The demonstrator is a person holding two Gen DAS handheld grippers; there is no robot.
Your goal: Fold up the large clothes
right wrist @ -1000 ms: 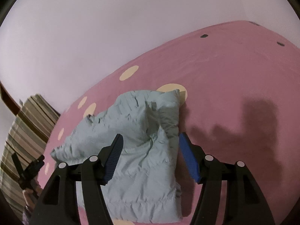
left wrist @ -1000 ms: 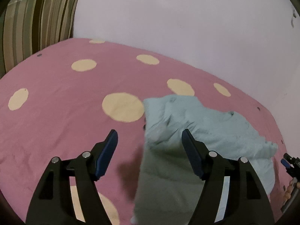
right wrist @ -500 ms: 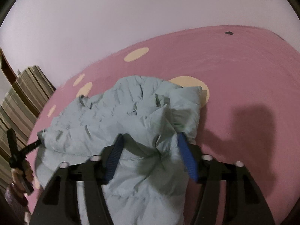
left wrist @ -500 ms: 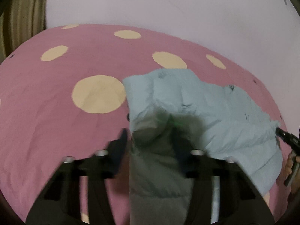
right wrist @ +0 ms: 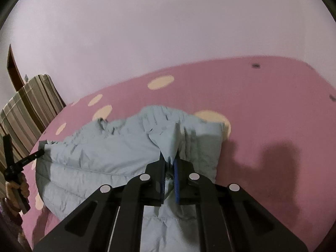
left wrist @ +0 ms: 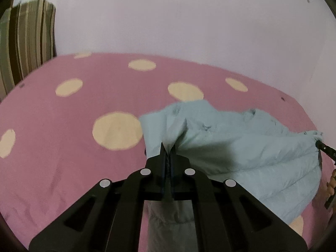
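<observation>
**Both claws pinching the puffy blue jacket on the polka-dot bed**

So the pale blue quilted jacket (left wrist: 241,153) is sitting on the bed (left wrist: 63,147), which has a pink cover with big cream dots. Part of the jacket lies on the cover and part is pulled up into the air between the two claws.

The left claw (left wrist: 168,153) is clamped down tight on a fold of the jacket, jaws pretty much together with just fabric squeezed between the blue pads. From there the cloth peaks up into a little ridge right at the tips and hangs down under the claw.

The right claw (right wrist: 169,163) has its own pinch of the jacket, jaws narrow with a bunched wad of fabric between them and a bit sticking up above the tips. In the left view you can just see that claw at the far right edge, right at the jacket's corner, so the fabric spans between the two grips.

Striped cushion (left wrist: 25,42) is propped at the head end against the plain pale wall (left wrist: 168,21). A shadow falls on the pink cover off to the right of the jacket.
</observation>
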